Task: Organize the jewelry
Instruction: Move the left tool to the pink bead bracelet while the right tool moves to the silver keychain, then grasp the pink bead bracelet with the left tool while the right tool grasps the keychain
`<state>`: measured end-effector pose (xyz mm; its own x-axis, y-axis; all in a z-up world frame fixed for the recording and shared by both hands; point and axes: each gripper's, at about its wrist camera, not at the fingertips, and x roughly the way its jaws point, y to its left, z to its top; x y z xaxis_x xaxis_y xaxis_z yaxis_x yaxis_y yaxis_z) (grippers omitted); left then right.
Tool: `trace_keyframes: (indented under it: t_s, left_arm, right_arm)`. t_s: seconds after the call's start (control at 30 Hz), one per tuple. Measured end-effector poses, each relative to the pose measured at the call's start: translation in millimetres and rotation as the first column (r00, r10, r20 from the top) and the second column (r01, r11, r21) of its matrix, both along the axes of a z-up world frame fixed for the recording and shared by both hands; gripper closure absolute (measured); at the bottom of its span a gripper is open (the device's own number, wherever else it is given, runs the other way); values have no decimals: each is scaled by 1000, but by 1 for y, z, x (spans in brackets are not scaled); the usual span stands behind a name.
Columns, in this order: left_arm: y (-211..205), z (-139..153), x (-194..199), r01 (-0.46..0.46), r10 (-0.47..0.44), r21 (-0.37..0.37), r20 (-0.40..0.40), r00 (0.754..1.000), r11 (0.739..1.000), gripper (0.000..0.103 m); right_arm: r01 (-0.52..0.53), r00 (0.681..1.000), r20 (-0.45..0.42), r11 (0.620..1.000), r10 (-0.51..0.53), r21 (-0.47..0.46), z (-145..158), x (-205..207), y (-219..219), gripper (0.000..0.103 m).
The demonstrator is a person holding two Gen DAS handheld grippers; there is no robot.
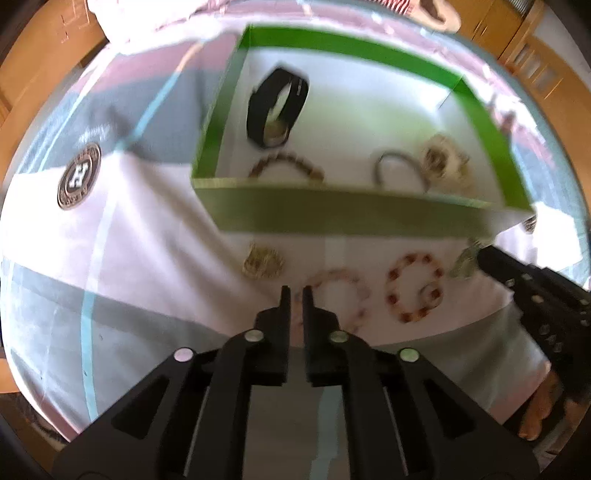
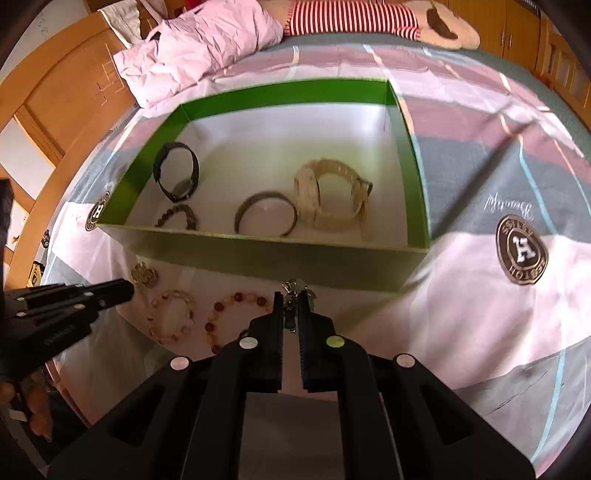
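Observation:
A green box (image 2: 332,266) with a white floor stands on the bed and holds a black watch (image 2: 177,173), a dark bead bracelet (image 2: 177,216), a metal bangle (image 2: 266,214) and a cream watch (image 2: 332,195). My right gripper (image 2: 291,299) is shut on a silver chain piece (image 2: 293,291) in front of the box. My left gripper (image 1: 296,293) is shut and empty, above a pale pink bead bracelet (image 1: 343,295). A red bead bracelet (image 1: 413,291) and a gold brooch (image 1: 262,260) lie beside it on the sheet.
The bed sheet (image 2: 480,314) is pink, grey and white with round logo patches (image 2: 522,251). A crumpled pink pillow (image 2: 199,44) and a striped cloth (image 2: 351,16) lie behind the box. Wooden furniture (image 2: 55,96) rises on the left.

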<state>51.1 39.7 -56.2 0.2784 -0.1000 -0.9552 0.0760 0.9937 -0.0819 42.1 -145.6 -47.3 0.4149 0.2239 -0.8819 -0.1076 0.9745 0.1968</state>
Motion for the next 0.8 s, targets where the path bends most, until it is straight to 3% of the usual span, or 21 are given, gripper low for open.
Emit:
trace_keyframes:
  t_s: [0.1,0.17,0.37,0.5,0.6,0.73,0.8]
  left_arm:
    - [-6,-9,1,11,-11,29,-9,1000,1000,85]
    - [-9,-9,-1,21,-21,46,-1,1000,999,70]
    - [-14,-17,0,31,-30,66,-13,999,997,64]
    - [-16,-23,2,31,-29,63,-35,999,998,63]
    - [-18,-27,4,32,-29,64,-46,999,997,58]
    - [-17,-34,4,43,-39,64,-72,997,997,30]
    - [-19,-40,4,47,-42,64,-79,996,997,23]
  right_arm:
    - [4,1000,-20,1000,-3,7,-2,-1,-1,96]
    - [10,1000,-25,1000,-10,7,-2,-1,-2,96]
    - [41,999,-32,999,-41,-1,-4,1,-7,90]
    - [53,998,-43,999,-53,-1,-6,2,-8,75]
    - [54,998,-39,999,-54,-5,-6,2,-7,73]
    - [65,997,-44,998,-65,-2,-9,3,-9,64]
    - [71,996,-48,997,-71,-3,-11,4,-10,62]
